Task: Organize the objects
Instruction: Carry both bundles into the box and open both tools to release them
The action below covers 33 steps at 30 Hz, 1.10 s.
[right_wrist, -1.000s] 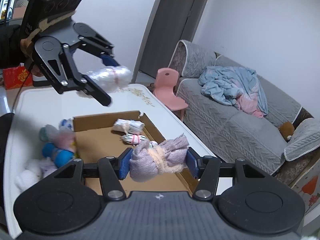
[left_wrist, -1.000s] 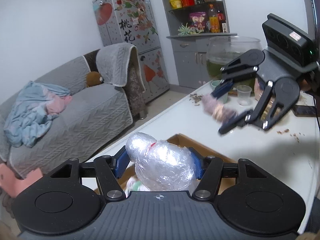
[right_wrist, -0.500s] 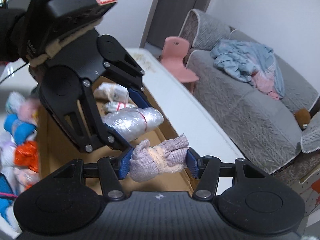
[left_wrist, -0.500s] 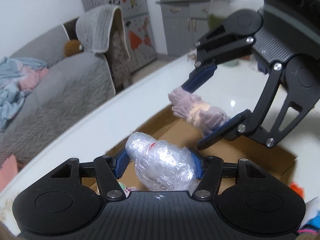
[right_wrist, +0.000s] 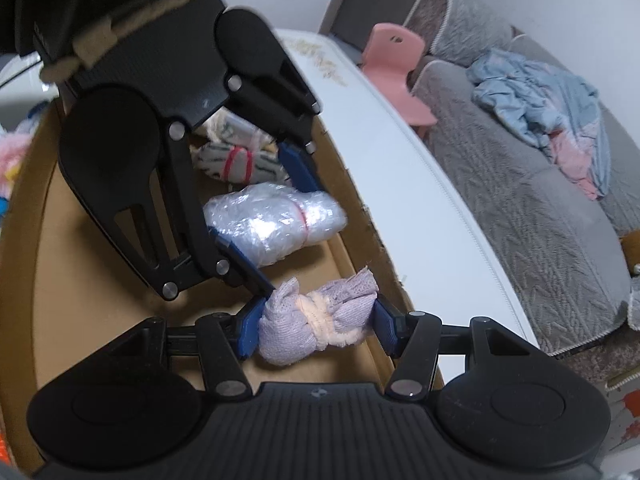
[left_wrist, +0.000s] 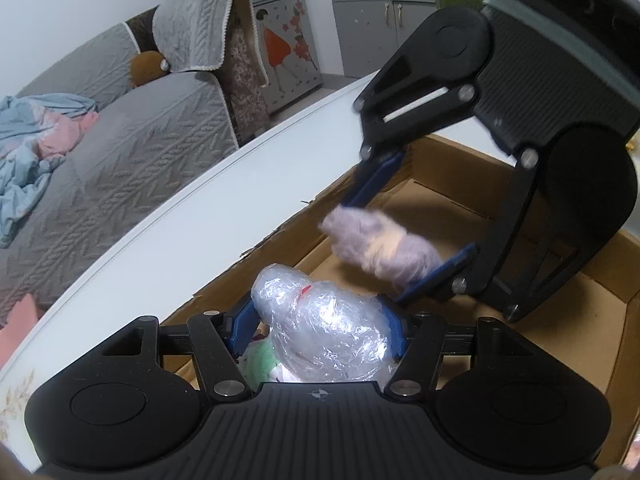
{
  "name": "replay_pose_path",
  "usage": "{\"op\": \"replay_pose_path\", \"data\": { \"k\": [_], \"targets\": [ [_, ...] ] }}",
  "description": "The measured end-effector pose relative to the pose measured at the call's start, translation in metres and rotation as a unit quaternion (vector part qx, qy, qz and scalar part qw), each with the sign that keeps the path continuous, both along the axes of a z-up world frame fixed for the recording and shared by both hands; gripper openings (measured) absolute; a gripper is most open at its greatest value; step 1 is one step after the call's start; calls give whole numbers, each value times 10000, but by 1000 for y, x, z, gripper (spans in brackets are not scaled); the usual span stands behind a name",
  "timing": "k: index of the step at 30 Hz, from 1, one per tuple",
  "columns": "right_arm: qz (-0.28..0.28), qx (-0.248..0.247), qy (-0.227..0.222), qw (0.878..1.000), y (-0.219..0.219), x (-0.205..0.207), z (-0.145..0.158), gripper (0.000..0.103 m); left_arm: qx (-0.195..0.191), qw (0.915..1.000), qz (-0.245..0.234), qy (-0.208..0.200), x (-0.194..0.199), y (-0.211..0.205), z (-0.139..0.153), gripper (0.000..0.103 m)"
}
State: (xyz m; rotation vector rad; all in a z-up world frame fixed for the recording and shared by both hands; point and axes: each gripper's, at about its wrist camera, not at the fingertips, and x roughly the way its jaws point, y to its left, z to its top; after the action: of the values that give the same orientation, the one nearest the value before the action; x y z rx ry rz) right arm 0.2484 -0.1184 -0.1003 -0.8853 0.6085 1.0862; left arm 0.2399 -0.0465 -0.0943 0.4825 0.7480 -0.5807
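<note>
Two grippers and two bundles fill the left wrist view. The left gripper sits at the bottom of the frame, its blue pads narrowed partway and pinching a clear plastic-wrapped bundle tied with a red band. This bundle hangs over the near corner of one open cardboard box. Below it, something pale green and white peeks out, too hidden to identify. The right gripper reaches in from the upper right, its pads clamped on a lilac knit bundle with a cream band around its middle, blurred, held above the inside of the box. The box rests on a white table. Beyond the table stands one grey sofa with blue and pink clothes heaped at its left end. The right wrist view shows the same pair from the opposite side. Here the right gripper is at the bottom, pads part-closed on the lilac knit bundle, low over the box floor near the wall beside the table edge. The left gripper comes down from the upper left, pinching the plastic-wrapped bundle farther along that same wall. Only this view reveals two more white bundles in the far corner, one tied with red, the other partly hidden behind the gripper. It alone also shows one pink chair between the table and the sofa, and bright soft items outside the box at the left edge.
</note>
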Motion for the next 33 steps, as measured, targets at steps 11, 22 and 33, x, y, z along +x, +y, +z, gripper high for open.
{"op": "replay_pose_path", "data": {
  "k": [11, 22, 33],
  "targets": [
    [274, -370, -3, 9989, 7, 4, 0, 56, 346, 9994, -89, -9, 2, 0, -4, 72],
    [358, -438, -83, 9984, 6, -7, 1, 75, 485, 9988, -100, -29, -5, -4, -1, 85],
    [354, -500, -93, 9981, 8, -6, 7, 75, 326, 9995, -32, -3, -11, -2, 11, 86]
  ]
}}
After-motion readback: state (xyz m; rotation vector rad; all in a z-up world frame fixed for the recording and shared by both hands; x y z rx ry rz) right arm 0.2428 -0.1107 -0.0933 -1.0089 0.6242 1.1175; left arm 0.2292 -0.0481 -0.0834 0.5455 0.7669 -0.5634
